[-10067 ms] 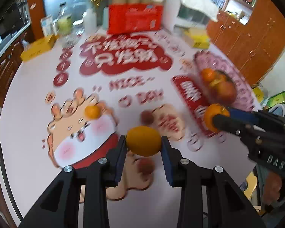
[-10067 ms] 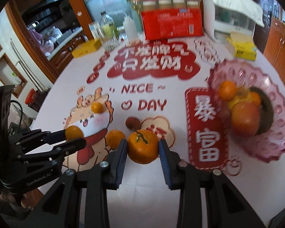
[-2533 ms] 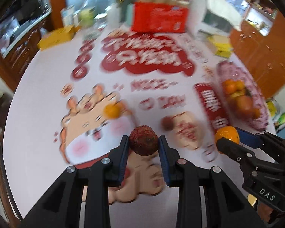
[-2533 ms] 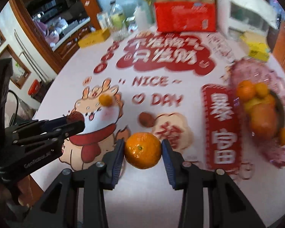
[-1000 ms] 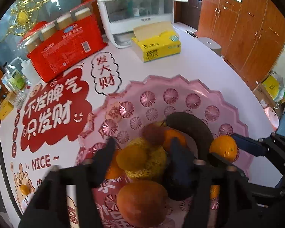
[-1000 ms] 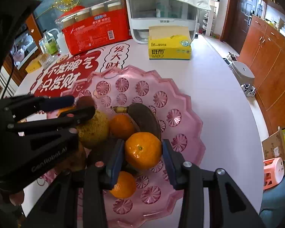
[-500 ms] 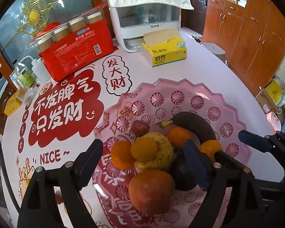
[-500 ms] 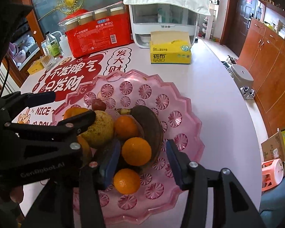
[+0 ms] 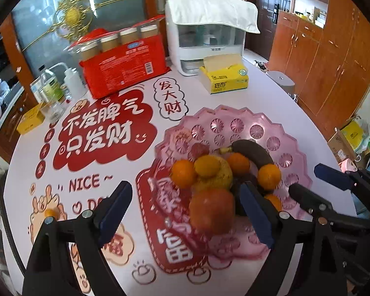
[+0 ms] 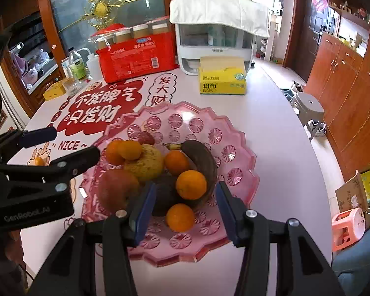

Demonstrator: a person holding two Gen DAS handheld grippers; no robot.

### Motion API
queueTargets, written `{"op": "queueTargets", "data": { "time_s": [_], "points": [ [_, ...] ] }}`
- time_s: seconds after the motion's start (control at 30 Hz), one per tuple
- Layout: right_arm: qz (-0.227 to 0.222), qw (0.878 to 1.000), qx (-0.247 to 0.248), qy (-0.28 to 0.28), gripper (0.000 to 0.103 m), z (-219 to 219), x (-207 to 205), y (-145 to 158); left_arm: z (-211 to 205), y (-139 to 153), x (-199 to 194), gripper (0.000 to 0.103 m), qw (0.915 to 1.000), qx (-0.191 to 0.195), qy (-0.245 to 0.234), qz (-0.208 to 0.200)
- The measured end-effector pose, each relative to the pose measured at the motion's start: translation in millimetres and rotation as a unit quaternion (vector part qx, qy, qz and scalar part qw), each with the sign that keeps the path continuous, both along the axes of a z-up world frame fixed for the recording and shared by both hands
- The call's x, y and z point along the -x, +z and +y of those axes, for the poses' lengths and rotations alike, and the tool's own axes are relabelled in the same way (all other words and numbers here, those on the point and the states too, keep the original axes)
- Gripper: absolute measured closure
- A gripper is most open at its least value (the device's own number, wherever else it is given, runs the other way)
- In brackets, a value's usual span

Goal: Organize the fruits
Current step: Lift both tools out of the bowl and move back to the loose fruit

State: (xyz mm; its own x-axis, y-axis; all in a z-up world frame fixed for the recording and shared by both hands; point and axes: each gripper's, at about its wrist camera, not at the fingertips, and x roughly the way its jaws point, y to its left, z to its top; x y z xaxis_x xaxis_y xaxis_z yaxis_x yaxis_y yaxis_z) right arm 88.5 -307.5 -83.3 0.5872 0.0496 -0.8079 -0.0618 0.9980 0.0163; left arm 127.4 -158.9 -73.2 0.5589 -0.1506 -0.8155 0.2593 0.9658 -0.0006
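The left gripper (image 9: 182, 212) is hanging above the near edge of the pink fruit plate (image 9: 256, 128) with its jaws opening wide and nothing between the pads; only the big reddish apple (image 9: 211, 209) is showing through the gap, lying below on the plate. The right gripper (image 10: 182, 207) is hovering over the plate's near side with its jaws parted and gripping nothing; two oranges (image 10: 191, 183) are sitting in the plate beneath them, one just in front of the other, apart from both pads.

Around these, the fruit is lying heaped in the middle of the plate: a rough yellow fruit (image 10: 145, 162) with a small orange resting on top, more oranges beside it, a dark banana (image 10: 202, 157) curving along the far side, and a small brown-red fruit (image 10: 145, 138) just behind the heap.

Farther out, one little orange fruit (image 9: 50, 213) is lying on the cartoon figure printed on the tablecloth (image 9: 103, 128), well apart from the plate. At the far end of the table a yellow tissue box (image 9: 224, 79), a red package (image 9: 125, 66) and a white appliance (image 9: 207, 34) under a cloth are standing.
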Motion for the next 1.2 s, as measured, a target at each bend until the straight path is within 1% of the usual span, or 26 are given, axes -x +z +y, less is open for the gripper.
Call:
{"op": "queueTargets", "data": {
  "time_s": [0.17, 0.33, 0.6, 0.7, 0.87, 1.03, 1.2],
  "points": [
    [-0.011, 1.0, -0.001, 0.004, 0.052, 15, 14, 12, 32, 11, 21, 0.015, 0.9998, 0.014, 0.013, -0.003],
    [-0.026, 1.0, -0.003, 0.015, 0.052, 41, 24, 24, 67, 25, 41, 0.015, 0.9993, 0.017, 0.028, -0.015],
    [-0.058, 0.997, -0.02, 0.055, 0.052, 108, 33, 50, 139, 51, 68, 0.014, 0.9973, 0.008, 0.063, -0.038],
    [-0.068, 0.995, -0.023, 0.072, 0.052, 138, 35, 57, 170, 62, 77, 0.014, 0.9955, 0.003, 0.08, -0.051],
    [-0.082, 0.992, -0.028, 0.094, 0.052, 184, 39, 67, 227, 75, 90, 0.011, 0.9918, 0.006, 0.109, -0.066],
    [-0.091, 0.99, -0.031, 0.102, 0.052, 221, 43, 72, 269, 77, 92, 0.011, 0.99, 0.011, 0.124, -0.067],
    [-0.077, 0.992, -0.034, 0.096, 0.052, 251, 39, 62, 302, 68, 86, 0.011, 0.9906, 0.009, 0.123, -0.059]
  ]
}}
